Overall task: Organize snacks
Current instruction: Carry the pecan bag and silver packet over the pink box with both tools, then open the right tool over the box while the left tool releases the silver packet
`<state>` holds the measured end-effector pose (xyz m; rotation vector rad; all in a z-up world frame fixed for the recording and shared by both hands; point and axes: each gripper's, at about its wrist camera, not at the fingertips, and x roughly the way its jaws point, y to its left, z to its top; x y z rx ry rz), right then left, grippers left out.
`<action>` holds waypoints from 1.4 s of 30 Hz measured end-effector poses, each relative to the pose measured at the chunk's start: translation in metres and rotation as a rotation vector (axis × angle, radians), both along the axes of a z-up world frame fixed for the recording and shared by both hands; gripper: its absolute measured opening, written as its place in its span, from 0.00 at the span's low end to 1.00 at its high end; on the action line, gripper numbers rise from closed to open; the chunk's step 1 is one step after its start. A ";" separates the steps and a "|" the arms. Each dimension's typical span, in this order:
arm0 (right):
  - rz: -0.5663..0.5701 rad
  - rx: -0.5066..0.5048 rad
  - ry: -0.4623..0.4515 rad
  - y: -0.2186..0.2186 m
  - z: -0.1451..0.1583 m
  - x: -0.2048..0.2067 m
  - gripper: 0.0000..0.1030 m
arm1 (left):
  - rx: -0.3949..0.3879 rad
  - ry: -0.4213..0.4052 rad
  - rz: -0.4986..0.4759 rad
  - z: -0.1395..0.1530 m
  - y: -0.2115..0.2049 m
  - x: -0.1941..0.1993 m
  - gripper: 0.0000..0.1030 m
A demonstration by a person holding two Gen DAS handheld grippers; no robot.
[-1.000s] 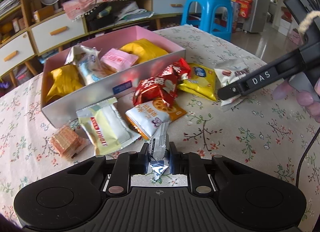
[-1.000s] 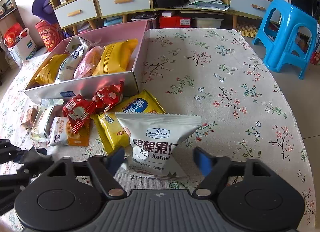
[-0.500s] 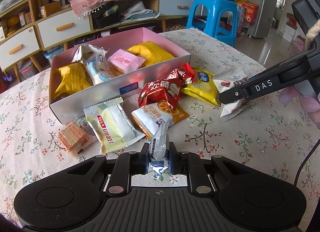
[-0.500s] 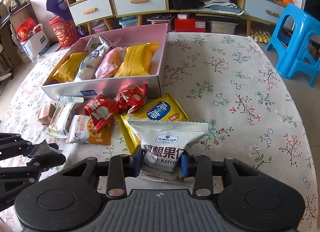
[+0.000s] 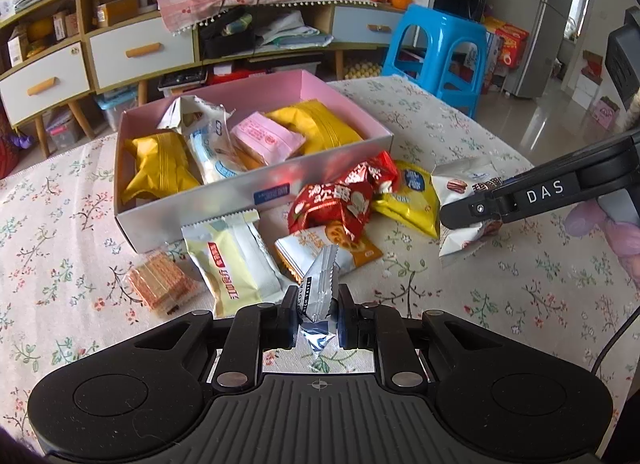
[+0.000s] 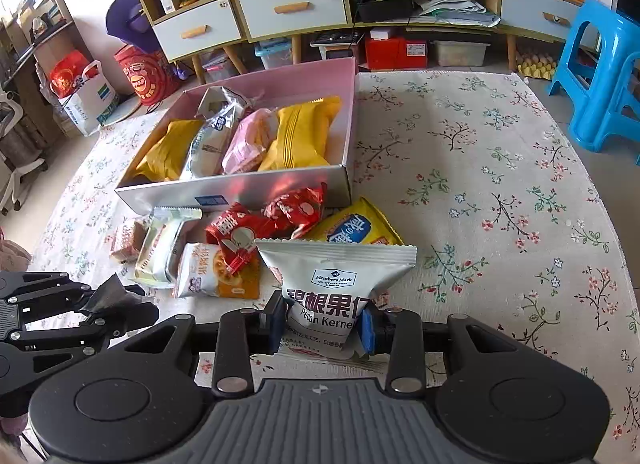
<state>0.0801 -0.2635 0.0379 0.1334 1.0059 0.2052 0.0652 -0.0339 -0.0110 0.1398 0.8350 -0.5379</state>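
Item one: my left hand-held gripper (image 5: 318, 318), jaws drawn narrow and pinched on a small silver chocolate wrapper (image 5: 320, 284), which stands upright above the table (image 5: 520, 304). Item two: my right hand-held gripper (image 6: 322, 322), jaws closed part-way on the lower end of a white pecan kernel packet (image 6: 336, 280), its long axis running away from me, its crimped top edge at the far end. Item three: the pink box (image 5: 344, 94), far and left of both loads, its long axis lying left to right, four packets already inside. I judge the left gripper nearer to it, with the box's silver front wall between my loads and its open inside. Item four, loose on the table just before the box: a wafer pack (image 5: 160, 282), a pale yellow packet (image 5: 232, 260), an orange-and-white packet (image 5: 328, 246), red packets (image 5: 344, 196), a yellow packet (image 5: 412, 196).
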 end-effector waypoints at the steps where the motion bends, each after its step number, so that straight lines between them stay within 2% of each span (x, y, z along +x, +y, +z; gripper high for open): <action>1: -0.001 0.003 -0.001 0.000 0.001 0.000 0.24 | -0.006 -0.001 0.003 0.001 0.000 0.001 0.15; 11: -0.001 0.052 -0.044 0.010 0.022 0.006 0.24 | -0.048 -0.028 0.054 0.015 0.004 0.014 0.15; 16: -0.048 0.104 -0.059 0.009 0.031 0.020 0.24 | -0.070 -0.025 0.094 0.020 0.006 0.029 0.15; 22: -0.113 0.172 -0.095 0.002 0.039 0.043 0.24 | -0.061 -0.029 0.119 0.024 0.002 0.051 0.15; 34: -0.162 0.227 -0.104 0.005 0.027 0.091 0.24 | -0.099 -0.061 0.143 0.027 -0.018 0.122 0.15; 39: -0.166 0.198 -0.151 0.007 0.022 0.119 0.24 | -0.115 -0.075 0.152 0.018 -0.024 0.154 0.15; 42: -0.177 0.217 -0.174 0.005 0.015 0.135 0.25 | -0.124 -0.069 0.165 0.011 -0.026 0.170 0.15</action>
